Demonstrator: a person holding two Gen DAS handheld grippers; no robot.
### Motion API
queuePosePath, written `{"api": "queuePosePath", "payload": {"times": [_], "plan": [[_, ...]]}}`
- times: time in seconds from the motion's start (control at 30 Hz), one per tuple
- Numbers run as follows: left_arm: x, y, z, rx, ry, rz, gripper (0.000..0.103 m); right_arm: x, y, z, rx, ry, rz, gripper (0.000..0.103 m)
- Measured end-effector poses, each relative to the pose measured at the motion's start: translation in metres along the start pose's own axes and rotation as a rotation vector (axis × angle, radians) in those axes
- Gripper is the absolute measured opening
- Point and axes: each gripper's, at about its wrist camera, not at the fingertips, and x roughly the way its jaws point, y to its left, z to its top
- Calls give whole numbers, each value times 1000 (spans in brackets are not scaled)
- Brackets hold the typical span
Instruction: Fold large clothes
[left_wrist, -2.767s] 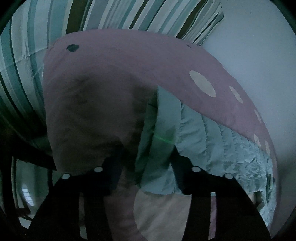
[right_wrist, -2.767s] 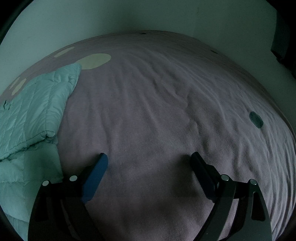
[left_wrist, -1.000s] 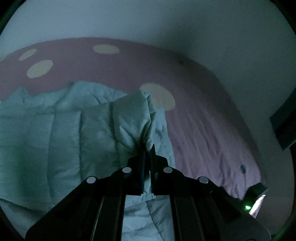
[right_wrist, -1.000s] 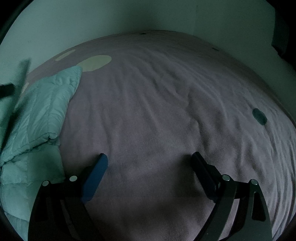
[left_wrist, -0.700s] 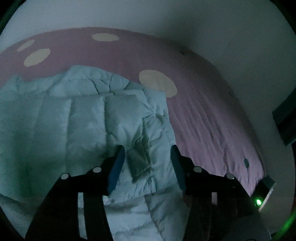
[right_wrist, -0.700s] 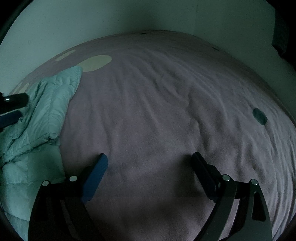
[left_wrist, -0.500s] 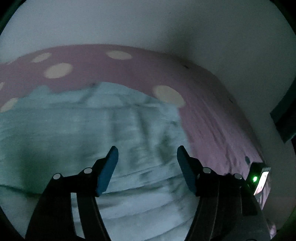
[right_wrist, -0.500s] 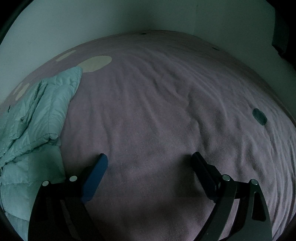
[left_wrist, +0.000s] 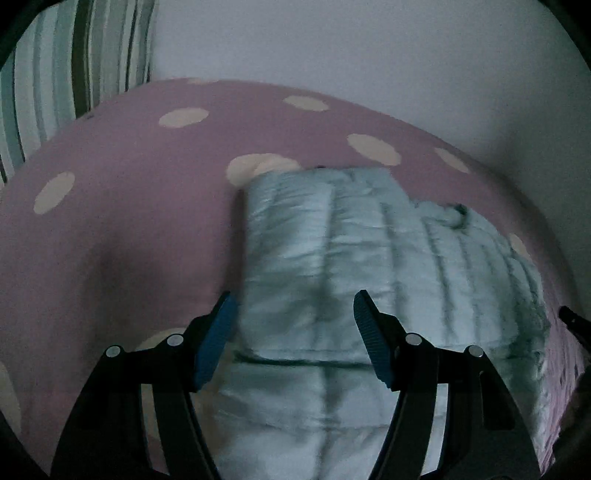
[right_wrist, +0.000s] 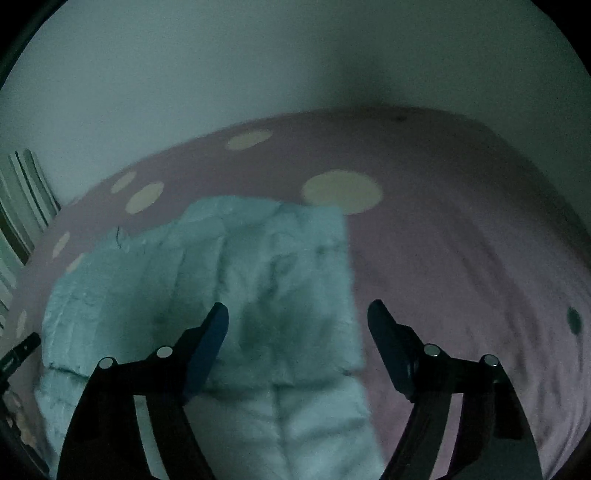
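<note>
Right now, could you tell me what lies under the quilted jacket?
The jacket lies on a pink bedspread with cream dots; one dot is partly covered. Whatever else sits beneath is hidden.

Dim bedroom, bed against plain wall
Bed (left_wrist: 110, 229): mauve cover, cream dots. Wall (left_wrist: 369, 55): pale, bare. Striped pillow (left_wrist: 55, 74) at head.
</note>
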Motion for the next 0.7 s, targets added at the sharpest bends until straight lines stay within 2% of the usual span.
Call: {"api": "queuePosePath", "payload": {"times": [0.03,0.07,0.13,0.17,0.23,0.3,0.5,0.6,0.7], "plan": [[1,3,1,3,1,5,66,14,6,3,8,35,14,66],[6,6,3,11,2,13,66,23,6,6,13,57,15,49],[11,10,2,23,2,26,66,47,13,4,6,129,15,26],[14,11,2,25,4,28,66,53,13,3,5,148,26,17],[23,11,4,26,4,25,66,59,12,2,5,149,15,11],[31,9,3,28,11,27,66,60,6,0,2,147,-9,10],[63,6,-4,62,94,65,68,82,8,-11,-34,164,-43,8],[68,0,-7,106,82,102,69,88,8,-11,-37,156,-46,8],[60,0,-3,100,79,111,68,82,10,-5,-46,153,-35,11]]}}
